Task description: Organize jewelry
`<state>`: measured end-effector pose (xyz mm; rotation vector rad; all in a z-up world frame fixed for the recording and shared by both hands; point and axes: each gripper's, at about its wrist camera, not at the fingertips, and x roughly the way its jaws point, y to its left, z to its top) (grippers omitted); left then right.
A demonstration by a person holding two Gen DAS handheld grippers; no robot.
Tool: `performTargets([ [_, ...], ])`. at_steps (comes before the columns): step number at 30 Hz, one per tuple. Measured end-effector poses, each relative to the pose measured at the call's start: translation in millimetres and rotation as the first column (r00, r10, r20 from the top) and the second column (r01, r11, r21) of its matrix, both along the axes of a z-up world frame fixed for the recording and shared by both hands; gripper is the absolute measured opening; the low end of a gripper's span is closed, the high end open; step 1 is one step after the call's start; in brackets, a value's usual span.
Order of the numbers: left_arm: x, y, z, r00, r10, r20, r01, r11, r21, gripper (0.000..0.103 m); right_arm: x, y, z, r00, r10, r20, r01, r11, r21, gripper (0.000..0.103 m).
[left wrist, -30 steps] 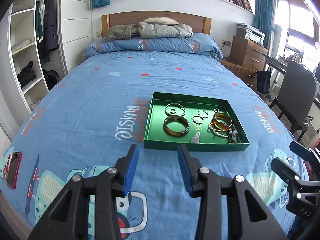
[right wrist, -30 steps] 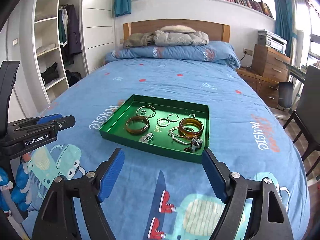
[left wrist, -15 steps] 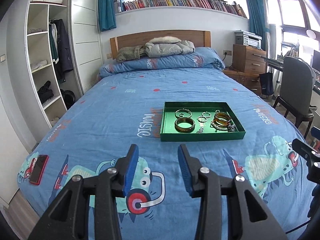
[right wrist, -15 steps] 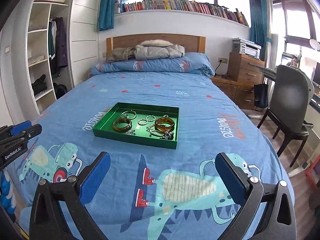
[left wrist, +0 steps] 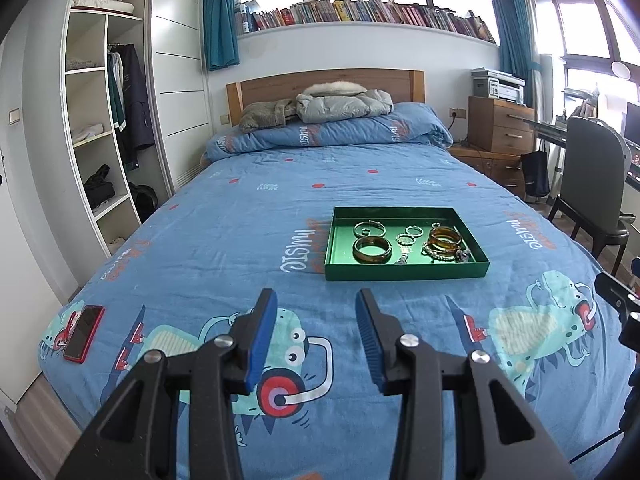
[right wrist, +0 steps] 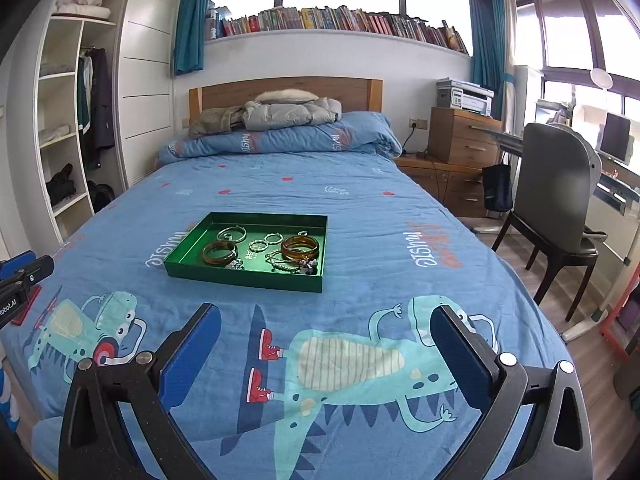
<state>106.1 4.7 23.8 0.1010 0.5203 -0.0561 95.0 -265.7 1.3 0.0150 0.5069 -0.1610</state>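
a bedroom is seen, filled mostly by a bed (left wrist: 248, 216) under a blue quilt printed with cartoon dinosaurs and red lettering. a wooden headboard (left wrist: 324, 80) stands at the far end, with a folded duvet and two jackets (left wrist: 320, 106) piled against it. above, a long shelf of books (left wrist: 360, 12) runs under the windows, flanked by teal curtains. an open white wardrobe (left wrist: 100, 128) with hanging clothes is set along the left wall. on the right, a wooden chest of drawers (right wrist: 464, 136) carries a printer (right wrist: 464, 96), and a dark chair (right wrist: 556, 200) is placed before a desk (right wrist: 616, 196) by the window.

a red phone (left wrist: 84, 332) lies on the quilt near the bed's left front corner. nothing is placed between the grippers and the tray.

a green tray (left wrist: 404, 272) rests on the quilt around the middle of the bed. inside it are gathered two amber bangles (left wrist: 372, 250), a thin silver bangle, small rings, a bead bracelet and a dark trinket at the right front corner.

the left gripper (left wrist: 316, 312) is held over the quilt well short of the tray, which lies ahead and slightly to its right; its blue fingers (left wrist: 262, 336) are kept moderately apart with nothing between them. the right gripper (right wrist: 324, 332) is held likewise, the tray ahead and to its left; its fingers (right wrist: 192, 356) have just been opened to their widest, and nothing is gripped.
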Motion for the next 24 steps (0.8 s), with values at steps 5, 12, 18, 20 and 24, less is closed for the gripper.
performTargets([
  [5, -3.6, -1.4, -1.5, 1.000, -0.002, 0.009, 0.002, 1.000, 0.004, 0.039, -3.6, -2.7, -2.4, 1.000, -0.025, 0.009, 0.025, 0.999, -0.022, 0.103],
  [12, -3.4, 3.5, -4.2, 1.000, 0.009, 0.006, -0.009, 1.000, -0.006, 0.039, -5.4, -6.8, -6.1, 0.999, -0.043, 0.021, 0.044, 0.999, -0.031, 0.103],
  [18, -1.6, 6.3, -8.6, 1.000, 0.015, -0.001, -0.015, 1.000, -0.009, 0.039, -5.0, -7.9, -10.8, 0.999, -0.049, 0.019, 0.050, 0.998, -0.025, 0.103],
  [20, -0.2, 6.7, -9.0, 1.000, 0.017, -0.003, -0.017, 1.000, -0.008, 0.039, -4.9, -8.0, -11.8, 0.999, -0.050, 0.019, 0.051, 0.998, -0.024, 0.103],
  [24, 0.8, 7.2, -10.8, 1.000, 0.018, -0.006, -0.018, 1.000, -0.007, 0.039, -3.1, -9.3, -14.5, 0.998, -0.053, 0.016, 0.053, 0.998, -0.022, 0.103],
])
